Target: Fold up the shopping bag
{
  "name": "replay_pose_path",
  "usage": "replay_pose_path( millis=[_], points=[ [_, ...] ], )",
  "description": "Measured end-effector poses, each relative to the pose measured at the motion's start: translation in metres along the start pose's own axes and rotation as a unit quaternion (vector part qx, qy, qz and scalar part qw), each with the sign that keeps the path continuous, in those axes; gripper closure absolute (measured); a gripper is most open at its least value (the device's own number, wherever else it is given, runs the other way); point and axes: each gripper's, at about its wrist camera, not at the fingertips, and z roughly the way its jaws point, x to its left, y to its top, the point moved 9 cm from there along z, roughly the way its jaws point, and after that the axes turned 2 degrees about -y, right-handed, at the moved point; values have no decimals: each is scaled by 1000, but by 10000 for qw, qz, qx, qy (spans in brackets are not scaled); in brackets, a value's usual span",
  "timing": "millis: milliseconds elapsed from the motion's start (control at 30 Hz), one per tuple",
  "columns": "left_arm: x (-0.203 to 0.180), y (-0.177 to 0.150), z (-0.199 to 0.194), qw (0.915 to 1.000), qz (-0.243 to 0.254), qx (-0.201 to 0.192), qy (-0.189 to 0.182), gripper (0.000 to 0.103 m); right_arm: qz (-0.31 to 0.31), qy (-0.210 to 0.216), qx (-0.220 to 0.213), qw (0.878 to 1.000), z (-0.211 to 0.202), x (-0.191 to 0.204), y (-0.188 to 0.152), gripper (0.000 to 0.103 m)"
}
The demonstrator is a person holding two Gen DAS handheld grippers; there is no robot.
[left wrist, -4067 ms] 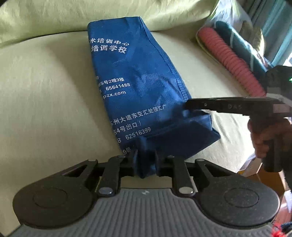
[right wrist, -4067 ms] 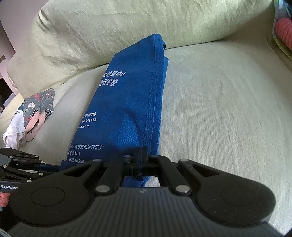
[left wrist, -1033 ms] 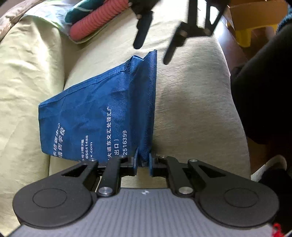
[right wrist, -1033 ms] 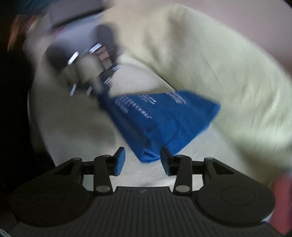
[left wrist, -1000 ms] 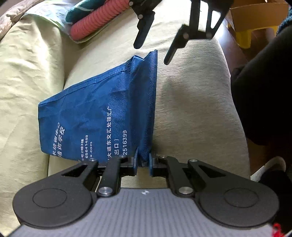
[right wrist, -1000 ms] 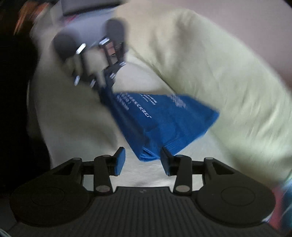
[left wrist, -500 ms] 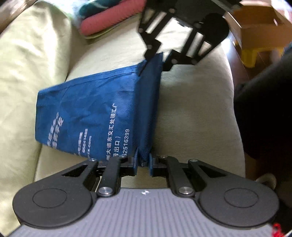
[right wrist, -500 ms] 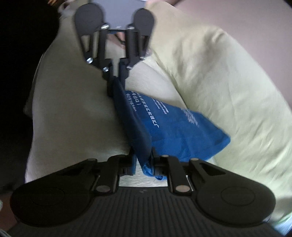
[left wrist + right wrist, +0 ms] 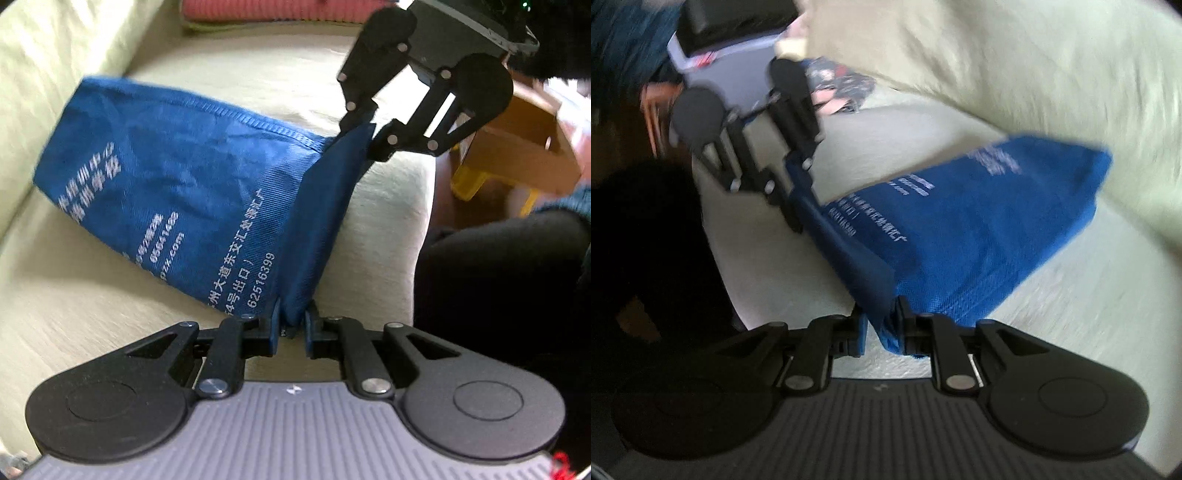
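A blue shopping bag (image 9: 177, 184) with white printed text lies folded lengthwise on a pale green sofa seat (image 9: 74, 306). My left gripper (image 9: 291, 328) is shut on one corner of the bag's near end. Across that same end, my right gripper (image 9: 369, 138) pinches the other corner. In the right wrist view the right gripper (image 9: 882, 332) is shut on the blue bag (image 9: 979, 229), and the left gripper (image 9: 786, 184) holds the far corner. The edge between the two grippers is stretched and lifted off the seat. The bag's far end rests near the sofa backrest (image 9: 1034, 74).
A pink and green rolled bundle (image 9: 266, 11) lies at the sofa's far end. A yellow stool (image 9: 491, 173) and wooden floor sit beyond the seat's front edge. A person's dark clothing (image 9: 498, 288) fills the right. Patterned fabric (image 9: 834, 92) lies on the seat.
The right gripper has shut on the bag's corner, after hovering open over it a second ago. Both grippers have since lifted the held edge, and the bag has swung.
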Motion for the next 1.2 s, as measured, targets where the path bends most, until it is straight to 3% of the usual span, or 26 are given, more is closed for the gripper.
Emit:
replay_pose_path(
  millis=[67, 200, 300, 367, 500, 600, 700, 767, 867, 1000, 1200],
  points=[
    [9, 1, 0, 9989, -346, 35, -320, 91, 703, 429, 101, 9965, 0, -16, 4, 88],
    [25, 2, 0, 9921, -904, 174, -851, 89, 1799, 1134, 307, 9767, 6, -39, 7, 88],
    [31, 1, 1, 9867, -1196, 321, -1049, 88, 2127, 1356, 382, 9669, 9, -48, 7, 88],
    [34, 3, 4, 9862, -1193, 443, -1058, 87, 1669, 931, 247, 9813, 4, -47, 12, 65],
    [31, 4, 7, 9880, -1038, 536, -1012, 87, 108, 136, -134, 9998, -15, -19, 25, 61],
    [28, 4, 6, 9890, -994, 515, -970, 87, -983, 16, -235, 9949, -18, 6, 26, 60],
    [25, 2, 6, 9898, -966, 495, -921, 87, -1291, 148, -263, 9912, -13, 13, 26, 62],
    [23, 1, 5, 9902, -964, 481, -894, 87, -838, 456, -188, 9953, -9, 3, 29, 85],
    [23, -1, 4, 9895, -1030, 435, -912, 87, 490, 1052, -30, 9932, 0, -20, 31, 90],
    [23, -4, 3, 9875, -1207, 341, -954, 87, 2189, 1542, 19, 9635, 13, -47, 21, 91],
    [23, -7, -2, 9860, -1520, 76, -677, 80, 3543, 1624, 244, 9206, 23, -62, 9, 92]
  ],
)
